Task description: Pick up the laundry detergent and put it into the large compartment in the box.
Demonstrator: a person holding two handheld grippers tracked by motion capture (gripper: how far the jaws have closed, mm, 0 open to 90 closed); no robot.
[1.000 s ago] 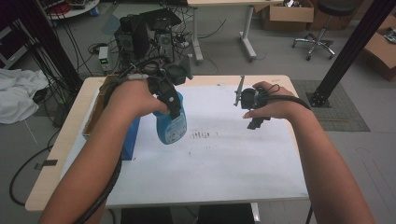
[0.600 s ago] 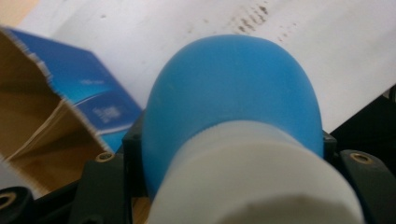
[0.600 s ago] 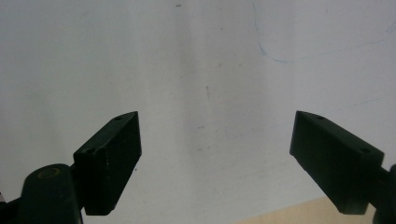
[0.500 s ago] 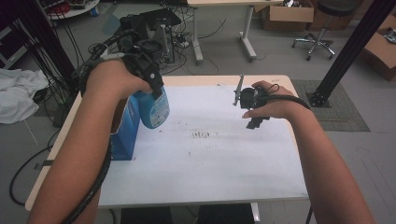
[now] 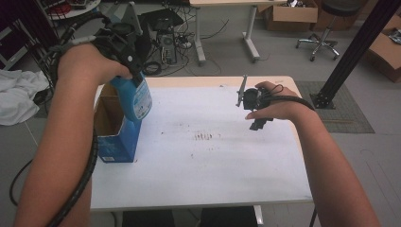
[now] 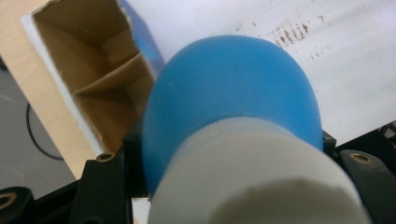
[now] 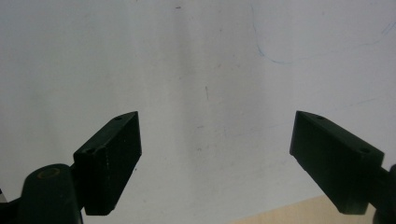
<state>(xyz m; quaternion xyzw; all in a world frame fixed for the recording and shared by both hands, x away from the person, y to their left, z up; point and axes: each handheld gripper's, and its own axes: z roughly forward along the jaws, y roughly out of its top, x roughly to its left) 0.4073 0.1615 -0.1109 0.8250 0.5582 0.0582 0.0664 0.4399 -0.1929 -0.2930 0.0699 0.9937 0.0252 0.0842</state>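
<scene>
Right gripper (image 5: 255,116) rests idle over the white table (image 5: 213,161), jaws wide apart and empty. Left gripper (image 5: 127,45) is clamped on the blue bottle (image 5: 137,97), held above the open box (image 5: 111,127). Judged mid-task: lowering and release remain.

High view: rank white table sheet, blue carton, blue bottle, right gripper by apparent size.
1. white table sheet, by far the largest.
2. blue carton.
3. blue bottle, raised toward the camera in the left gripper, so its rank against the carton is unsure.
4. right gripper, smallest, partly hidden by the hand.
</scene>
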